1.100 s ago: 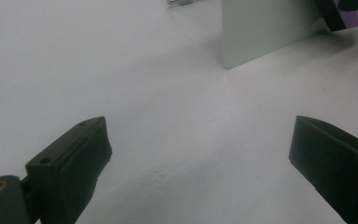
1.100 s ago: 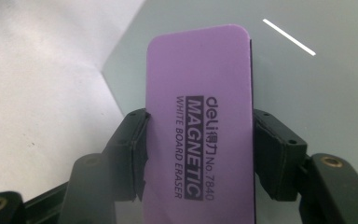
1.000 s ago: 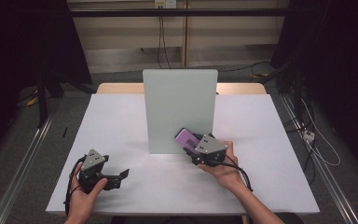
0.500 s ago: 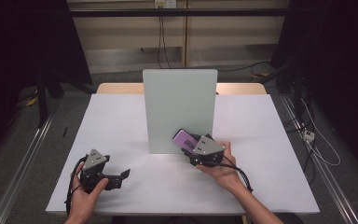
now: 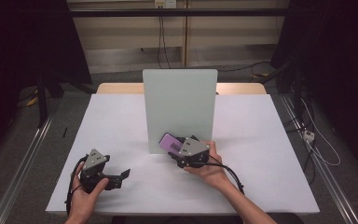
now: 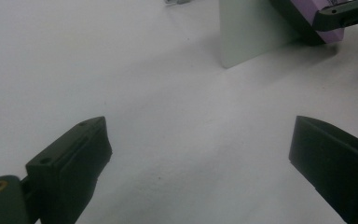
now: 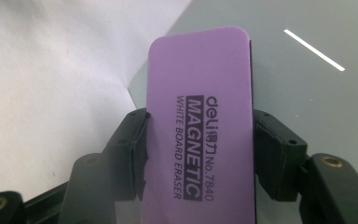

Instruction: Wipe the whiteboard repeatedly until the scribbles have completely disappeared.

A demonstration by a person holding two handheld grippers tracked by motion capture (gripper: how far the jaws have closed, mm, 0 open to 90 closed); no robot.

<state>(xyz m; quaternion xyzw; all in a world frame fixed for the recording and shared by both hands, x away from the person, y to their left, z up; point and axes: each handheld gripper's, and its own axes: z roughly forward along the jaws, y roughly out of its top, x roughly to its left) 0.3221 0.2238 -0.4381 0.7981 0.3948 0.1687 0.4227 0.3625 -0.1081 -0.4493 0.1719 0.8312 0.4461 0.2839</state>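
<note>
right gripper (image 7: 199, 140): pinches eraser (image 7: 198, 116) by long sides | long axis points ahead at board (image 5: 179, 105), just beside | left gripper (image 6: 200, 154): spread, well apart on surface (image 5: 261, 140)

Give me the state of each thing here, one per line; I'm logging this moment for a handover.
Purple eraser: clamped by its long sides in the right gripper, off the table, printed face toward that gripper's camera.
Right gripper: shut on the eraser, at the foot of the board.
Left gripper: open, nothing between the jaws, low over the table.
Upright board: standing on the table, one white stroke on it.
White table: bare around the board.
</note>
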